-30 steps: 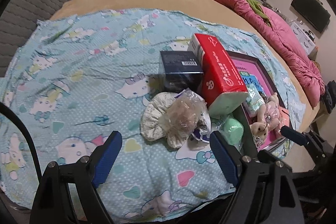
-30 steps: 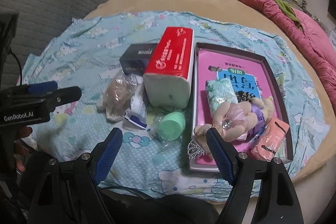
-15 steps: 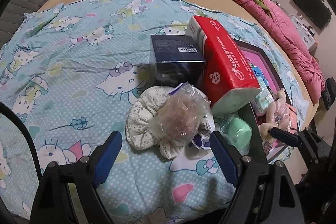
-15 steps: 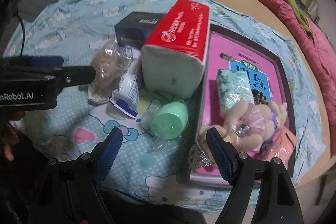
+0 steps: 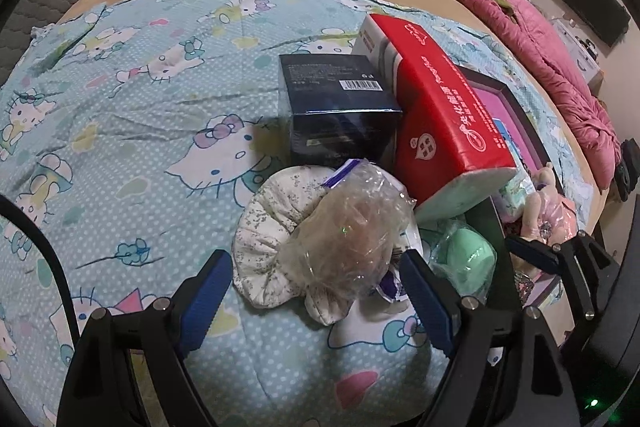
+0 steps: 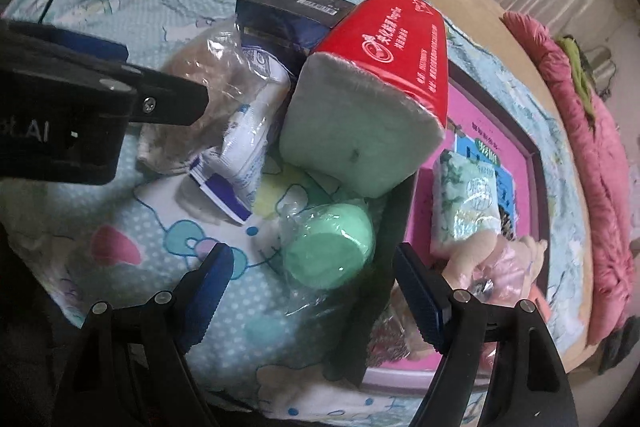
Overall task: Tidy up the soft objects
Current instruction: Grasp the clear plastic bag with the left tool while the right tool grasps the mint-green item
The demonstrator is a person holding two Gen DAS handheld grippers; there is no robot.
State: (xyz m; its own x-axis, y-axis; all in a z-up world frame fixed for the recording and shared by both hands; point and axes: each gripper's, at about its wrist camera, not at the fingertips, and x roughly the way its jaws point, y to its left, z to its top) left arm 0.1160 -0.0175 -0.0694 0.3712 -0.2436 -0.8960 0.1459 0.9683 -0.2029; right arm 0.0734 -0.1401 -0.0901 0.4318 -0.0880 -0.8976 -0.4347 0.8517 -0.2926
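Note:
My left gripper [image 5: 316, 287] is open, its fingers on either side of a clear plastic bag with something brown inside [image 5: 352, 235], which lies on a floral fabric pouch [image 5: 268, 223]. My right gripper [image 6: 312, 279] is open around a green roll wrapped in plastic [image 6: 328, 251], beside the wall of the dark box with a pink bottom [image 6: 532, 163]. A red tissue pack [image 6: 384, 83] leans on the box edge. In the box lie a small tissue packet [image 6: 468, 203] and a plush toy [image 6: 504, 259]. A white and blue packet [image 6: 244, 143] lies between the bag and the roll.
A dark blue carton [image 5: 340, 107] stands behind the pile on the Hello Kitty sheet [image 5: 140, 99]. A pink quilt [image 5: 552, 67] runs along the right side of the bed. The left gripper's body [image 6: 80, 95] shows in the right wrist view.
Both grippers have moved forward and down toward the pile. The left now brackets the clear bag; the right now brackets the green roll. Both stay open.

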